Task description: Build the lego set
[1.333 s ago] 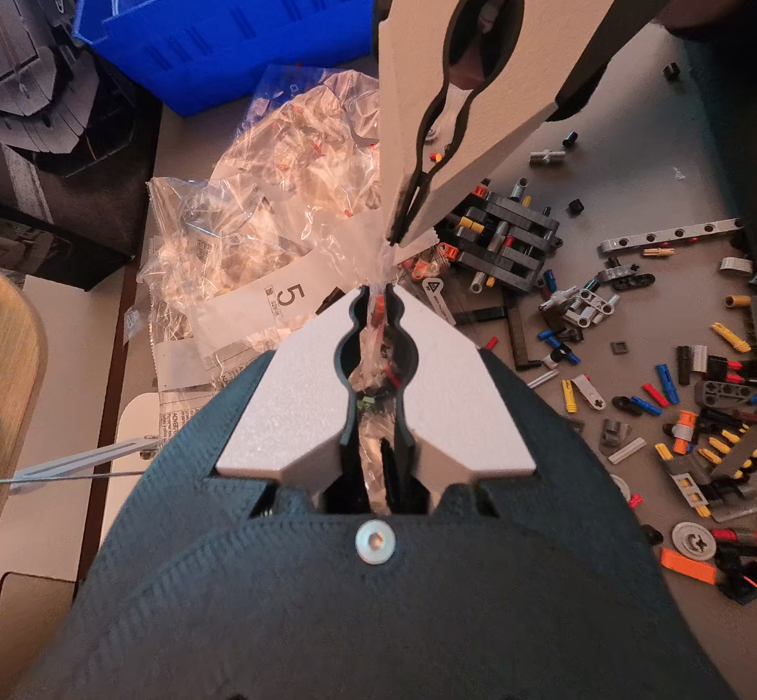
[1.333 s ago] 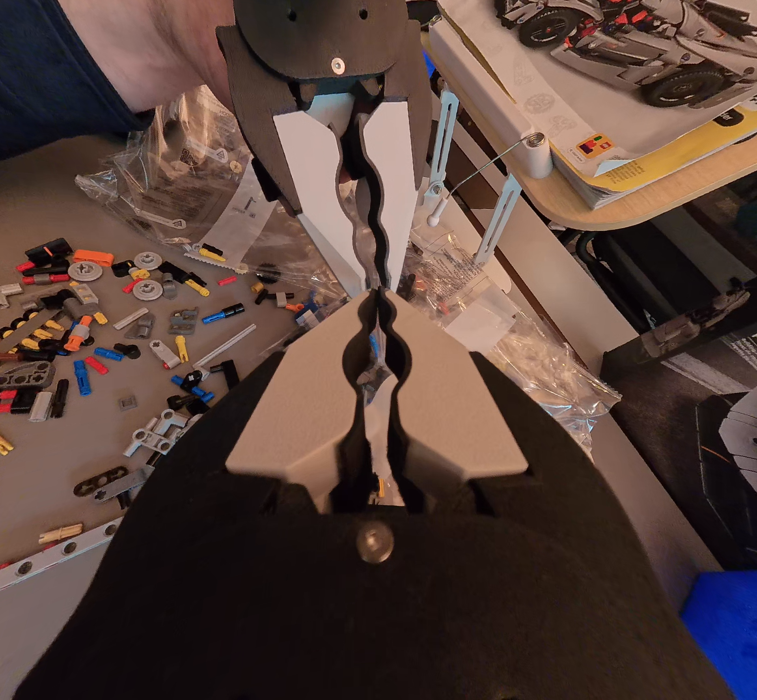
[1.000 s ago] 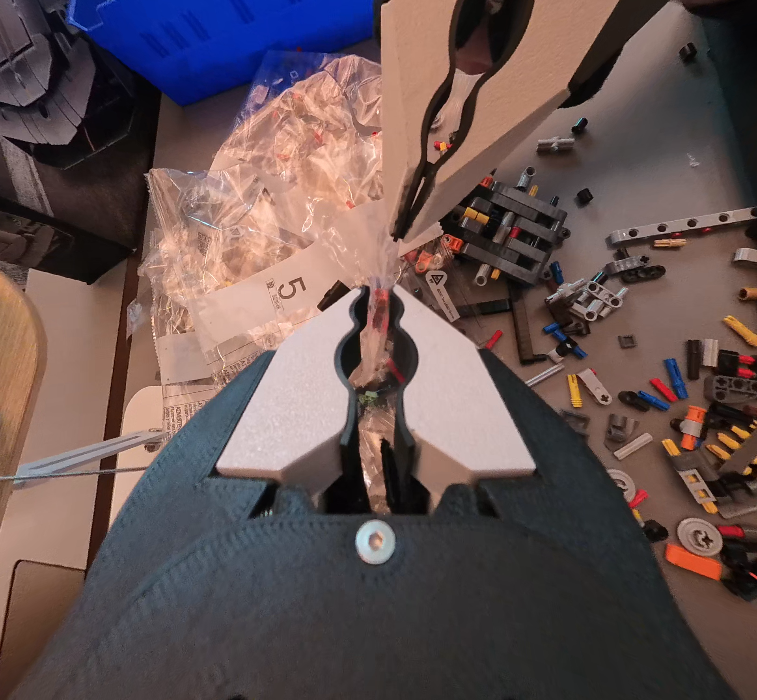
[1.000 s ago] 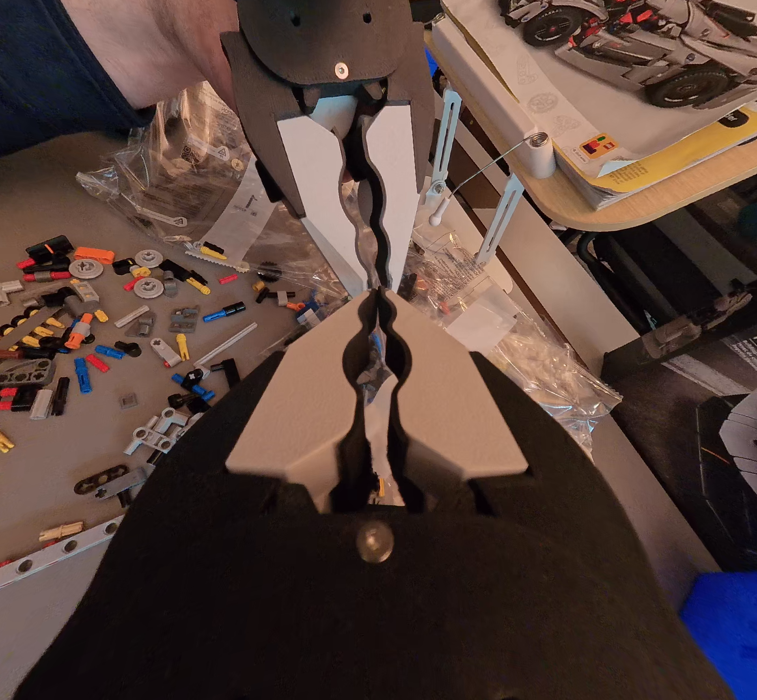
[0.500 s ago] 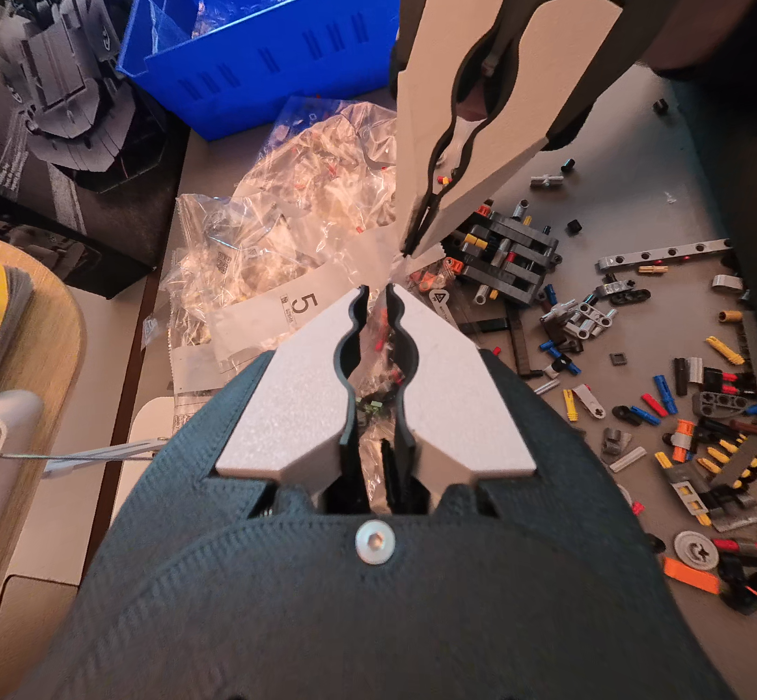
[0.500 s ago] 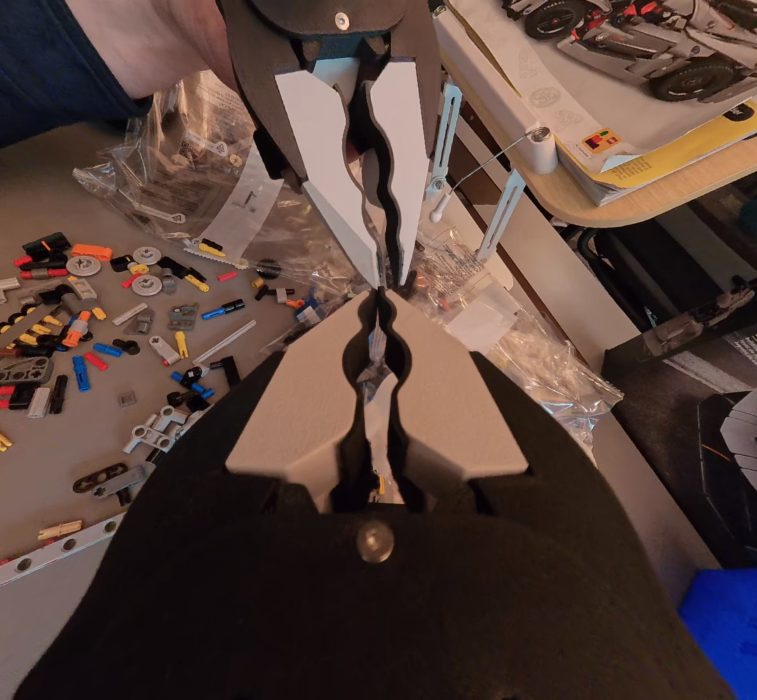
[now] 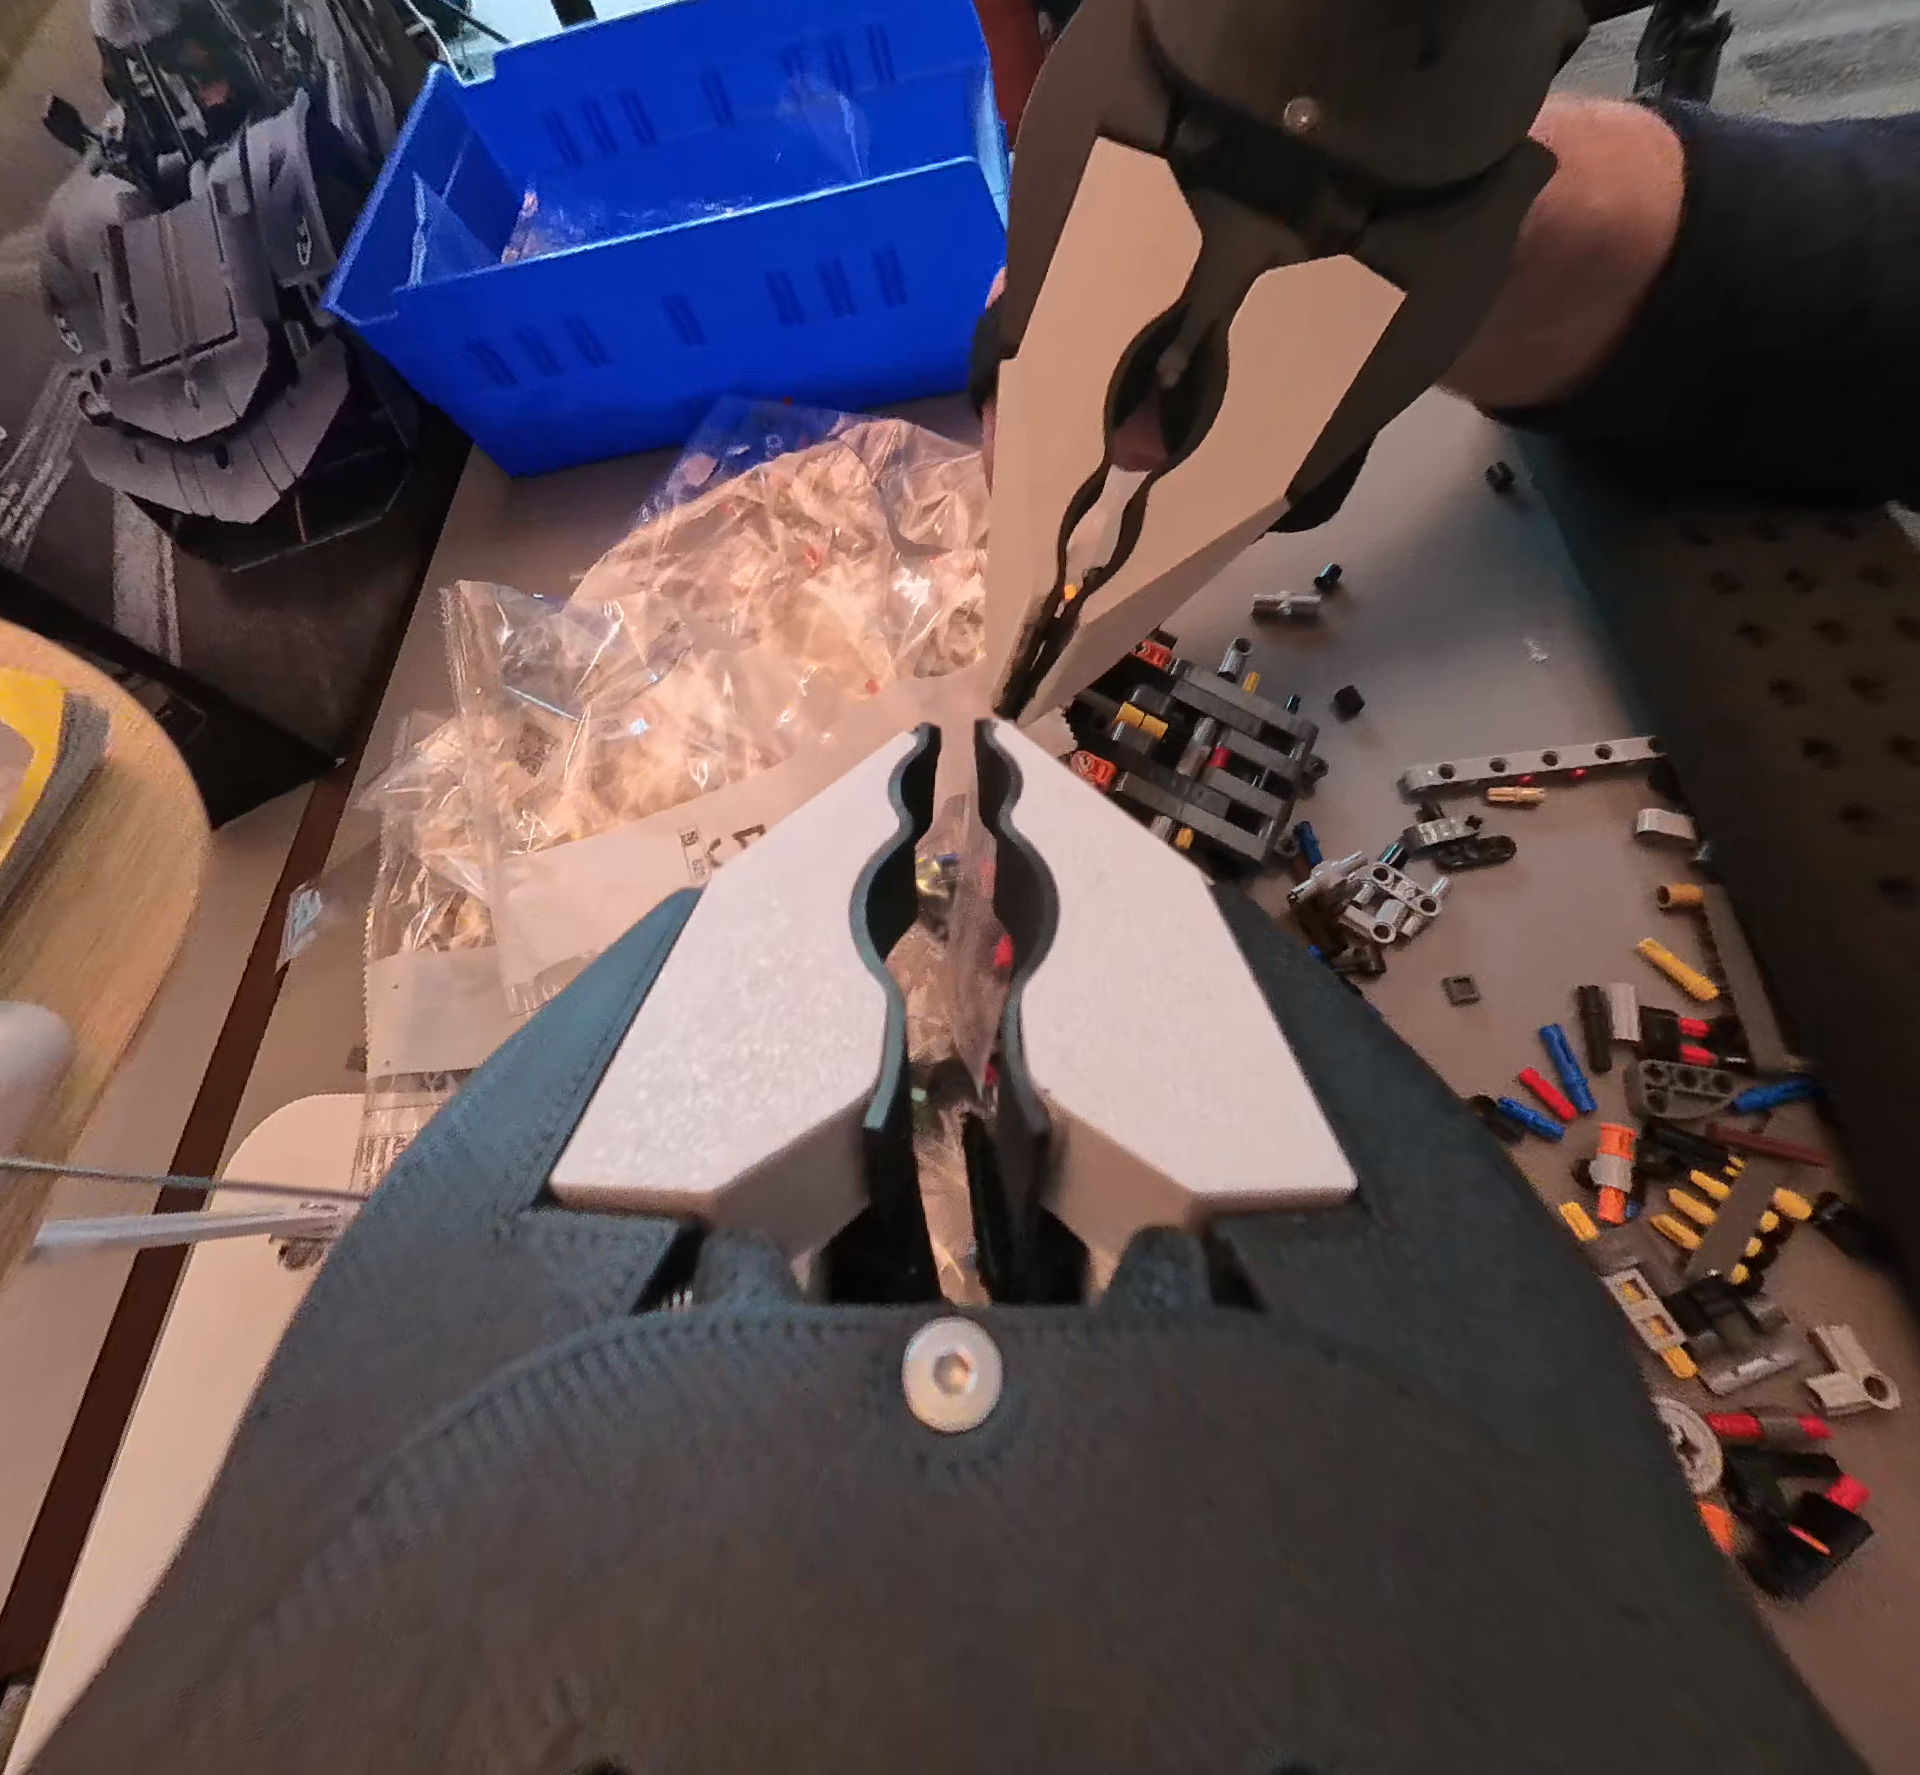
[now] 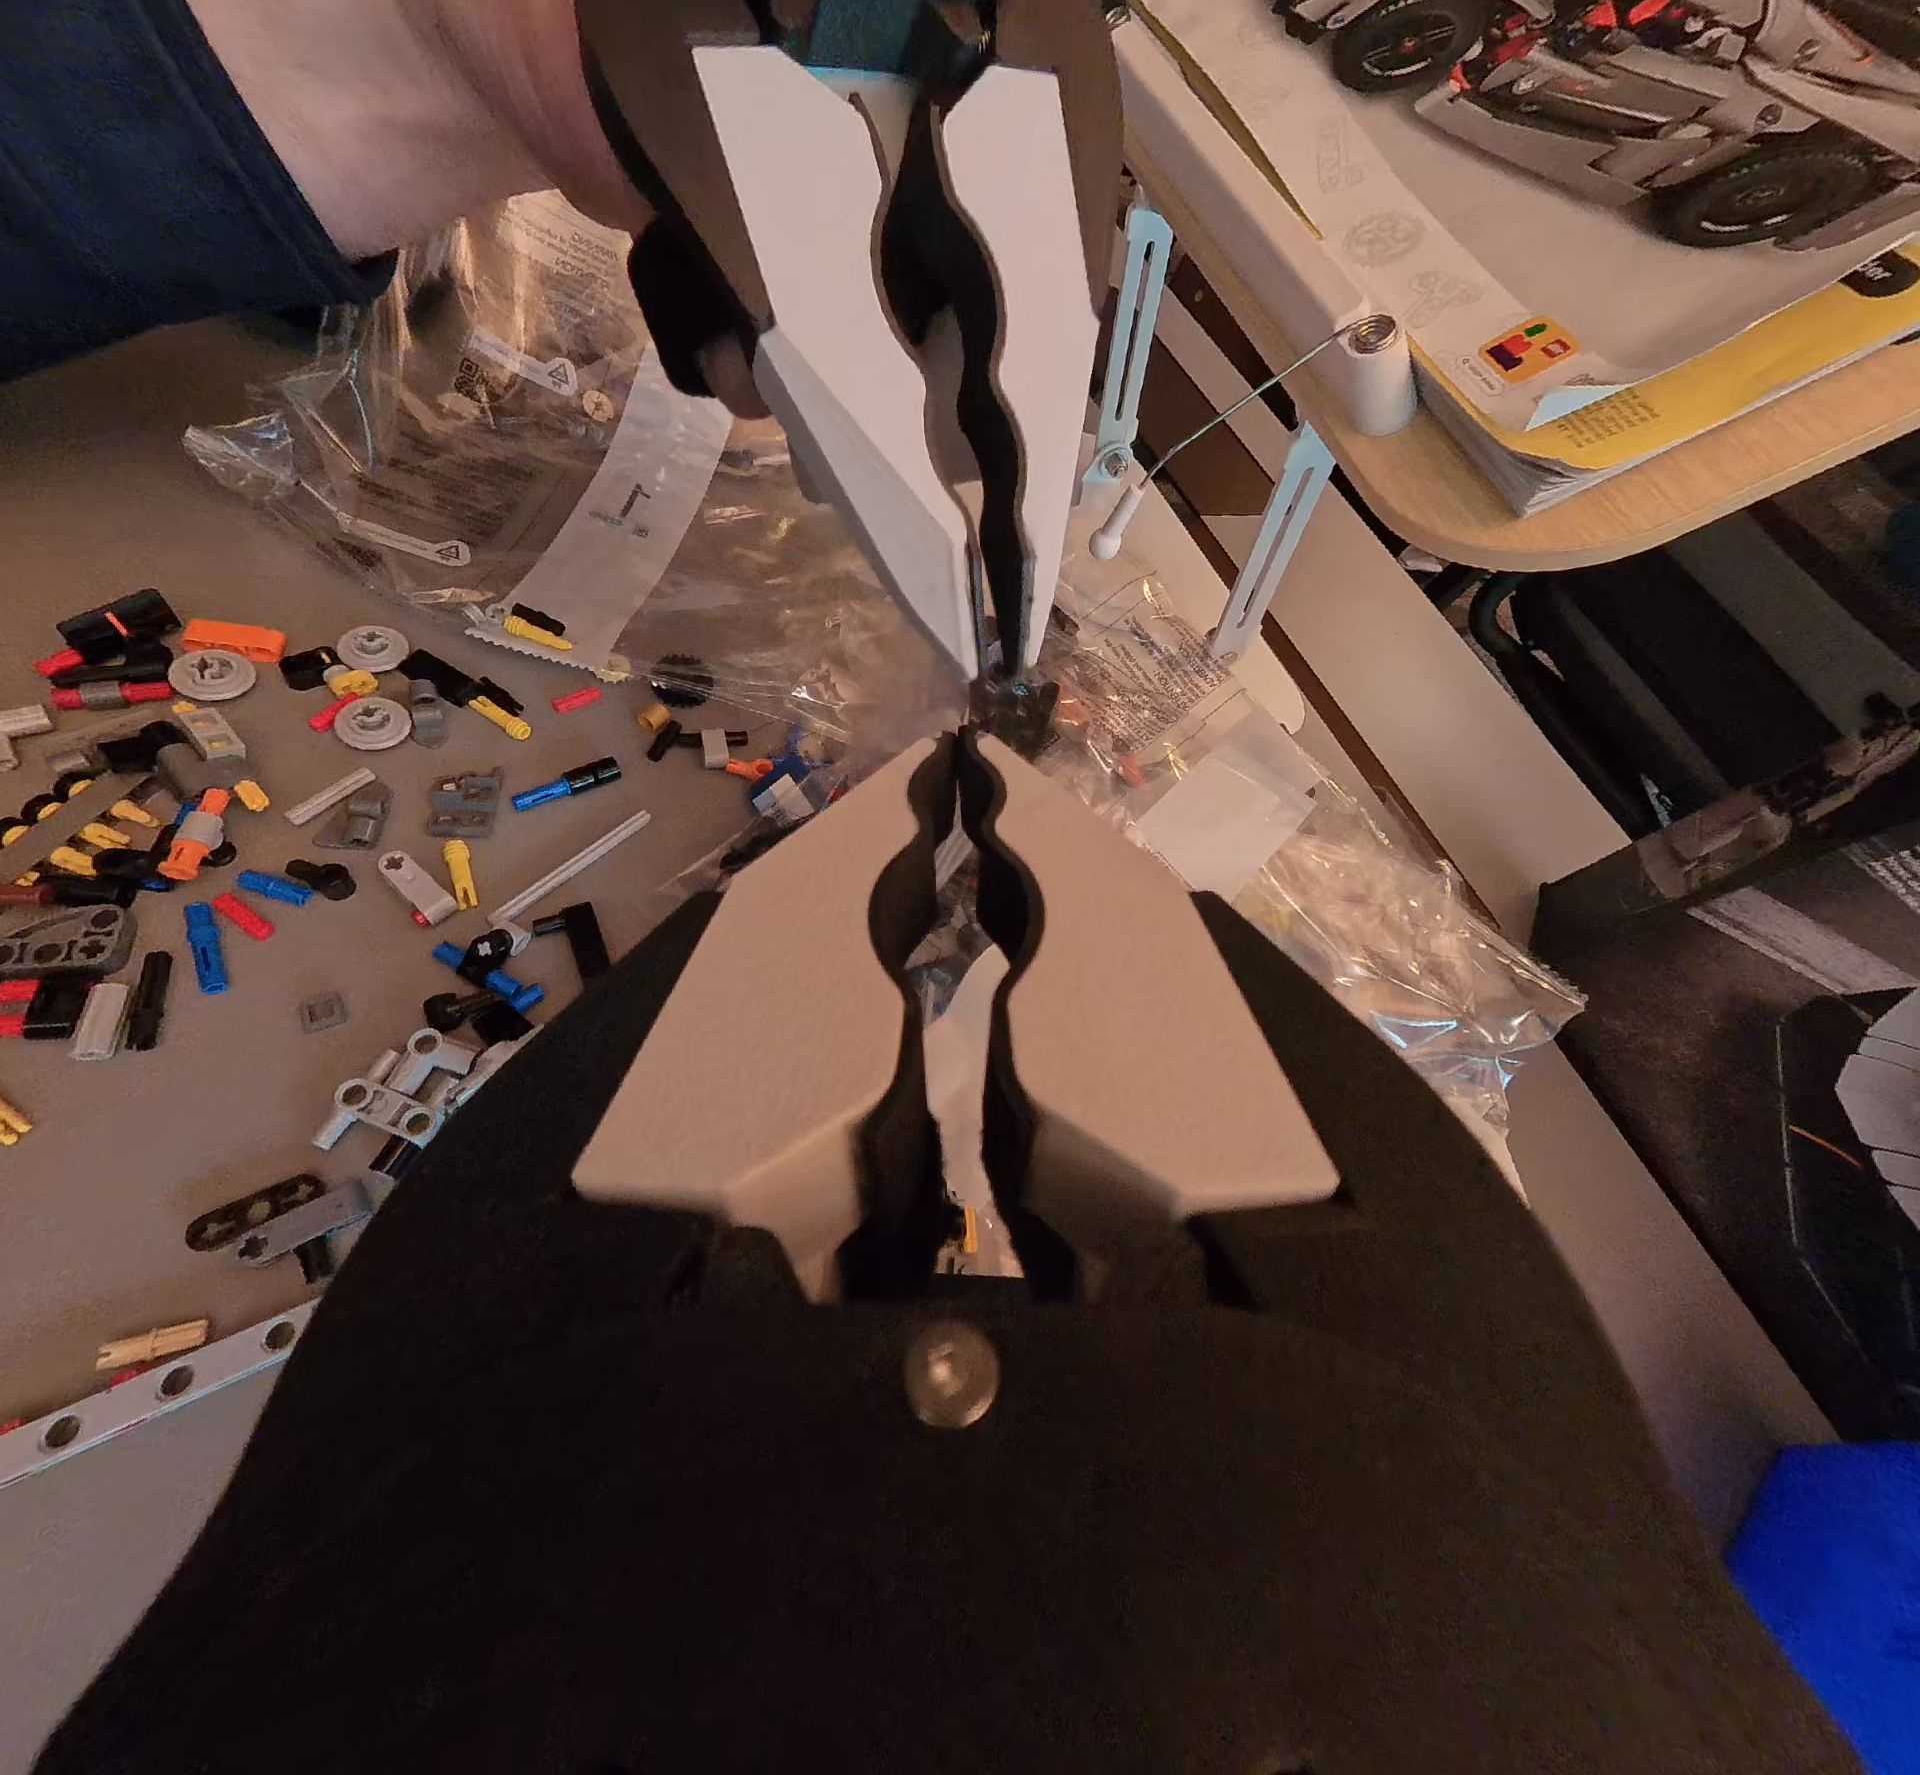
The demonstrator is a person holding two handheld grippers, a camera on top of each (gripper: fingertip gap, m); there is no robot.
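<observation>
Clear, glossy, crinkled plastic: bag (image 7: 951, 904) between the fingers of the left gripper (image 7: 950, 736).
Matt, finely grained pale plastic: fingers (image 7: 769, 998), with ribbed, layered dark plastic on the body behind.
Bright polished metal: screw head (image 7: 952, 1376).
Matt black, faintly rough: body of the right gripper (image 8: 958, 740); dull metal screw (image 8: 950, 1370).
Glossy moulded blue plastic: bin (image 7: 665, 198).
Smooth, matt grey: counter (image 7: 1475, 582).
Hard, shiny coloured plastic: loose lego pieces (image 8: 208, 852).
Pale wood grain: side table edge (image 8: 1621, 520).
Smooth printed paper, slight sheen: booklet (image 8: 1558, 167).
Dark knit cloth: sleeve (image 8: 114, 115).
</observation>
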